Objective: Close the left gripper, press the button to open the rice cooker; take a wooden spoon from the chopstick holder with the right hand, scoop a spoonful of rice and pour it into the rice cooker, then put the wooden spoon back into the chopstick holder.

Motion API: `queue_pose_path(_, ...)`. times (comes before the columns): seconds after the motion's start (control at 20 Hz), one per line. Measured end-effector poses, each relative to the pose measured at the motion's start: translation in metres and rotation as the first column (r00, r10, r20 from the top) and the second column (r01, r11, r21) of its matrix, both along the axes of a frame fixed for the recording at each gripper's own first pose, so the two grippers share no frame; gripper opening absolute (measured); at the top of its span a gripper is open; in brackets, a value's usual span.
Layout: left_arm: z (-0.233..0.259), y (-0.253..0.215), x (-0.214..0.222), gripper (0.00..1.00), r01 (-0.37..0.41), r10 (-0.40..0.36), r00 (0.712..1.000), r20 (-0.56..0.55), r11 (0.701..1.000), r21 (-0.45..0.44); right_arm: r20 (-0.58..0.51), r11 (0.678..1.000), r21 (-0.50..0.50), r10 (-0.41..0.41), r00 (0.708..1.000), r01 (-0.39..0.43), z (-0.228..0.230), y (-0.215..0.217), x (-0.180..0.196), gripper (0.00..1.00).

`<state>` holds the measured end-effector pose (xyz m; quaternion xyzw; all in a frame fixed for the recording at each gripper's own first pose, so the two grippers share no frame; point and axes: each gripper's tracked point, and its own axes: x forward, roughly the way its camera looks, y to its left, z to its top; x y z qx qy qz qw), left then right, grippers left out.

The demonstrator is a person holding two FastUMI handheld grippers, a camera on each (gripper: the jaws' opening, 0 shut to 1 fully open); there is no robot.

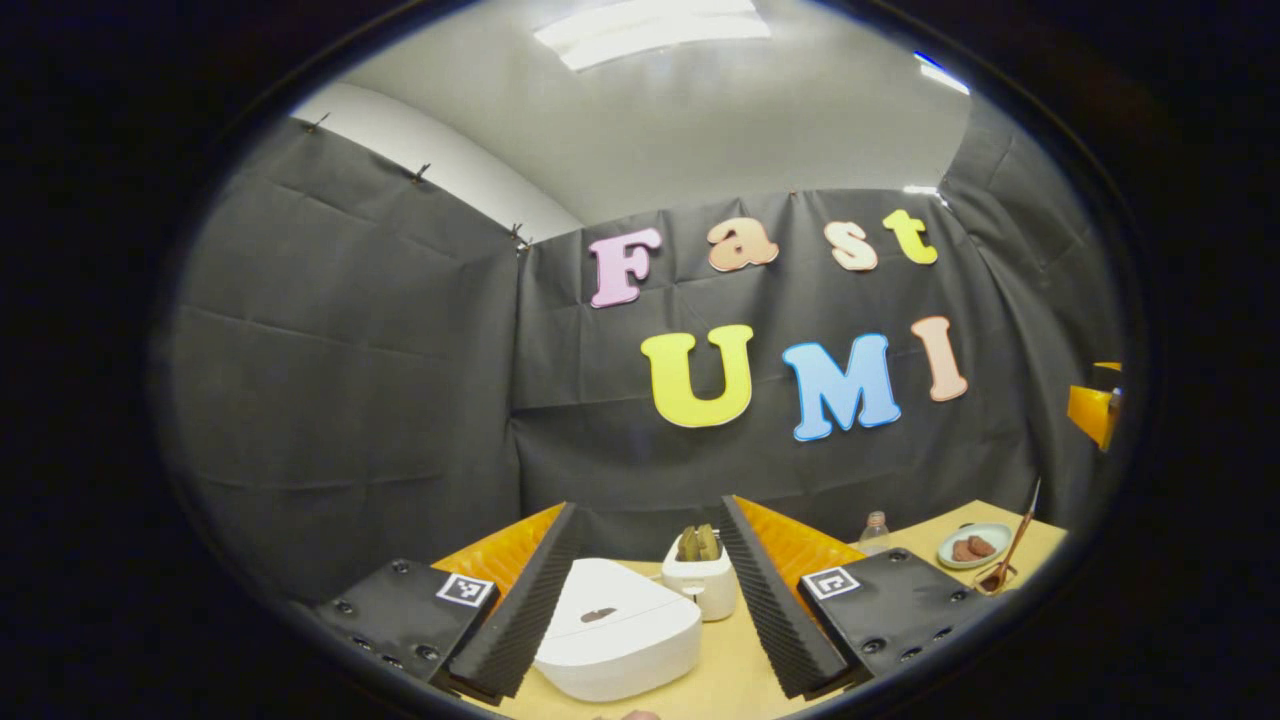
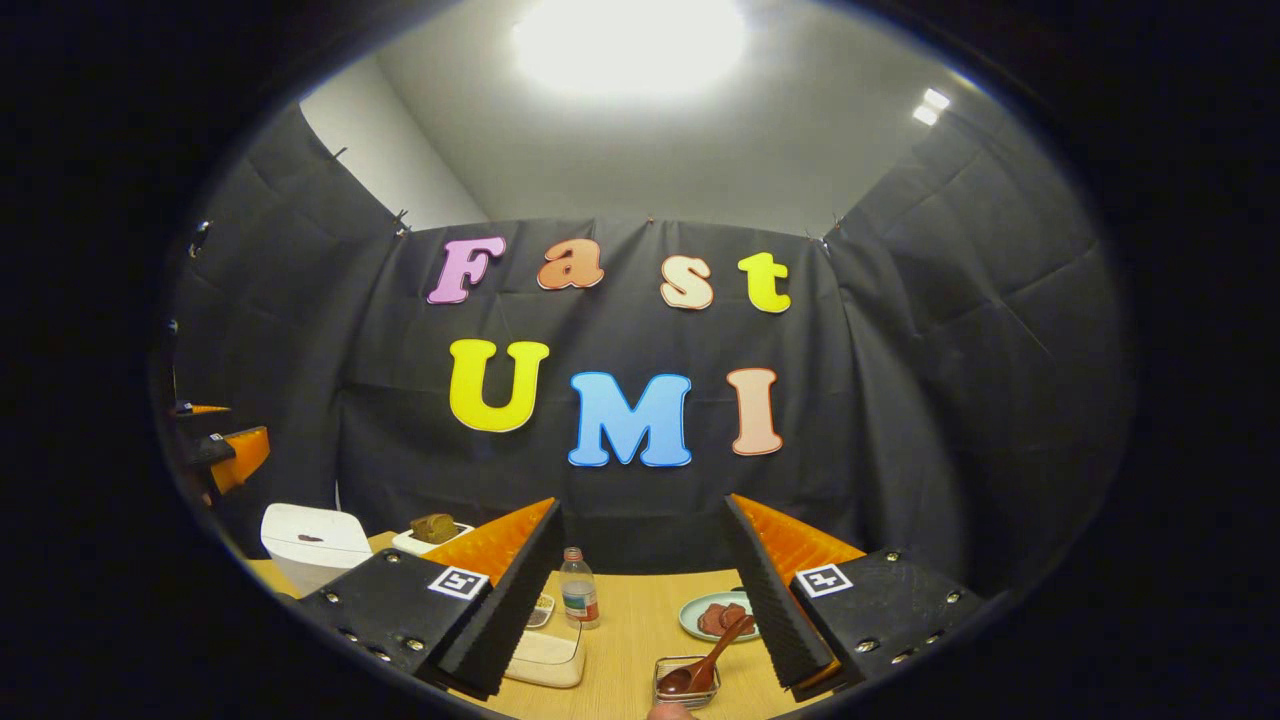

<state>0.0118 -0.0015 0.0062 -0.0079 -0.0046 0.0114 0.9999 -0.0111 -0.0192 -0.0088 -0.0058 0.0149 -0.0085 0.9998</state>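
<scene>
Left claw [image 1: 648, 600] wide open, empty, poised above white rice cooker [image 1: 615, 630] on counter [image 1: 730, 670]. Shut your fingers first, then press button [image 1: 598, 614] squarely. Right claw [image 2: 640, 600] open, empty; wooden spoon [image 2: 705, 665] waits in chopstick holder [image 2: 686, 682] below.

Wooden spoon [image 2: 708, 660] bowl partly hidden

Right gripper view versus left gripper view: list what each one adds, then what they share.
Right gripper view adds a clear box on the table and the left gripper off at its left edge. Left gripper view adds the right gripper at its right edge. Shared: closed rice cooker, toaster with bread, bottle, plate, and the wooden spoon standing in its chopstick holder.
</scene>
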Motion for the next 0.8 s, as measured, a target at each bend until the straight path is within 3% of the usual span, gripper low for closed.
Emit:
queue_pose_path(0.35,-0.001,-0.004,-0.001,0.96,0.013,-0.013,1.0,-0.009,1.0,0.002,0.008,1.0,-0.002,-0.001,1.0,0.001,-0.001,-0.002,-0.002,0.96)
queue_pose_path(0.4,-0.001,-0.001,-0.002,0.91,0.01,-0.01,1.0,-0.008,1.0,0.0,0.009,1.0,0.001,-0.007,1.0,0.007,-0.001,-0.004,-0.001,0.96)
queue_pose_path(0.55,-0.004,0.008,-0.001,0.58,-0.001,0.001,1.0,-0.005,1.0,-0.022,0.005,1.0,0.005,-0.021,1.0,0.021,-0.003,-0.006,0.0,0.96)
queue_pose_path(0.7,-0.021,0.019,0.009,0.18,-0.002,0.0,0.999,-0.04,0.999,-0.046,-0.001,0.999,0.004,-0.048,0.999,0.048,-0.007,-0.01,-0.001,0.96)
queue_pose_path(0.8,-0.036,0.022,0.021,0.12,0.014,-0.02,0.997,-0.07,0.997,-0.079,-0.012,0.998,0.004,-0.063,0.998,0.063,-0.01,-0.009,-0.002,0.96)
